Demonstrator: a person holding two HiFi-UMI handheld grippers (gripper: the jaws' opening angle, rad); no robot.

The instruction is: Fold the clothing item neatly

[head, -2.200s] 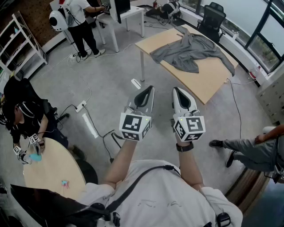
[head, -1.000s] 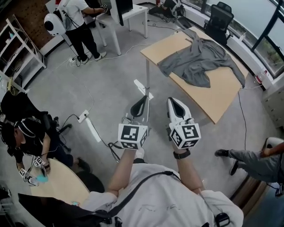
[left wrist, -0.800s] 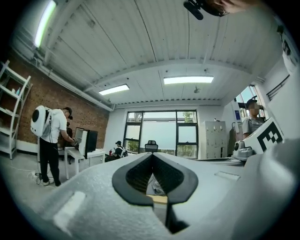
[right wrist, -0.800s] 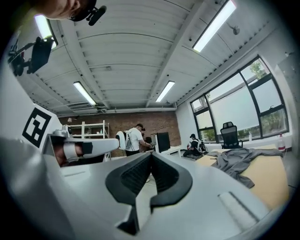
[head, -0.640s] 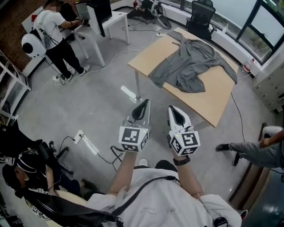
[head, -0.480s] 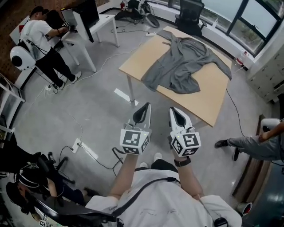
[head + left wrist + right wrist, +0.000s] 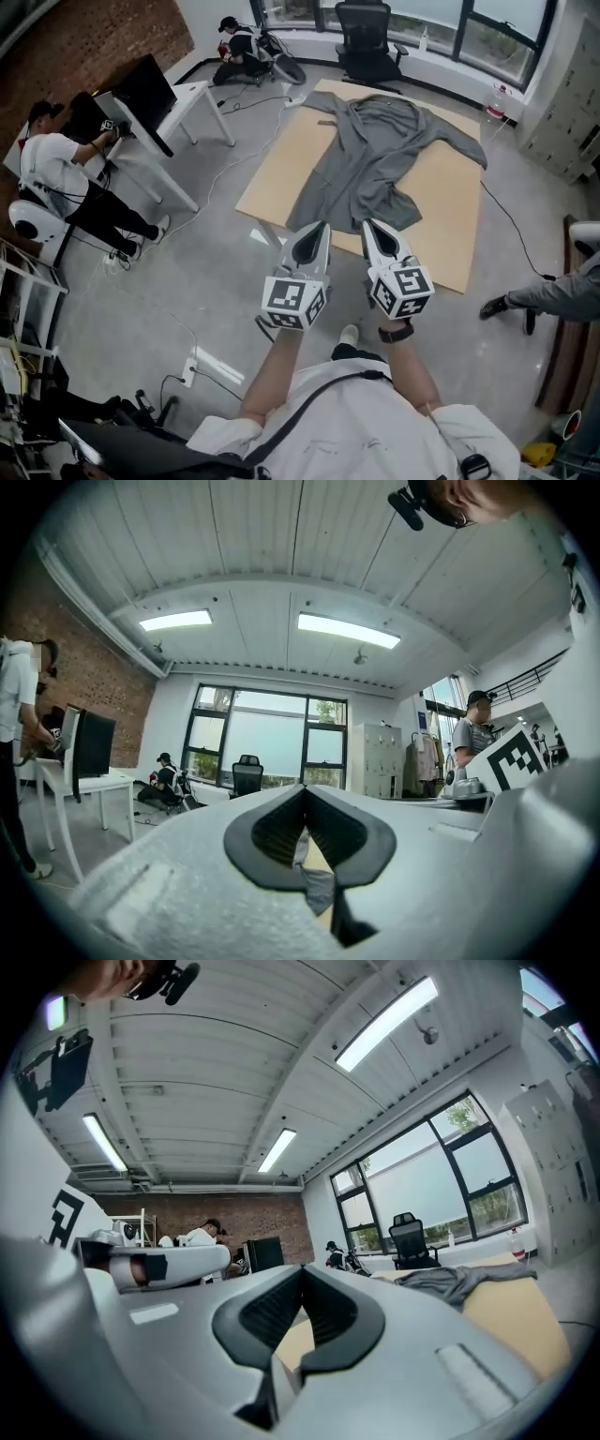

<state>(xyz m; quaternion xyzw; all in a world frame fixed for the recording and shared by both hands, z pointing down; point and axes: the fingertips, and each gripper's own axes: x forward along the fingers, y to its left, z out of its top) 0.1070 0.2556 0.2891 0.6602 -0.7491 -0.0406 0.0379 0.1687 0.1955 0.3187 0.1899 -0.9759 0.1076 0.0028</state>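
The grey long-sleeved garment [image 7: 367, 159] lies rumpled on the wooden surface [image 7: 281, 173] in the upper middle of the head view. One sleeve trails toward the upper right, and the hem is bunched near the surface's lower edge.

The left gripper [image 7: 319, 231] and right gripper [image 7: 371, 228] are held side by side in the lower centre of the frame, in the air and apart from the cloth. In each gripper view the fingers [image 7: 272, 829] are clenched together with nothing between them.

The step in hand looks like the approach, with no fold begun. To do it well, the fingers should be released before they come down on the fabric. Each gripper would best pinch a separate point, likely the two hem corners or the shoulders, taking one layer only. Pulling the body and sleeves flat first should keep creases out of the folds. The bunched hem is the part most likely to be caught double.
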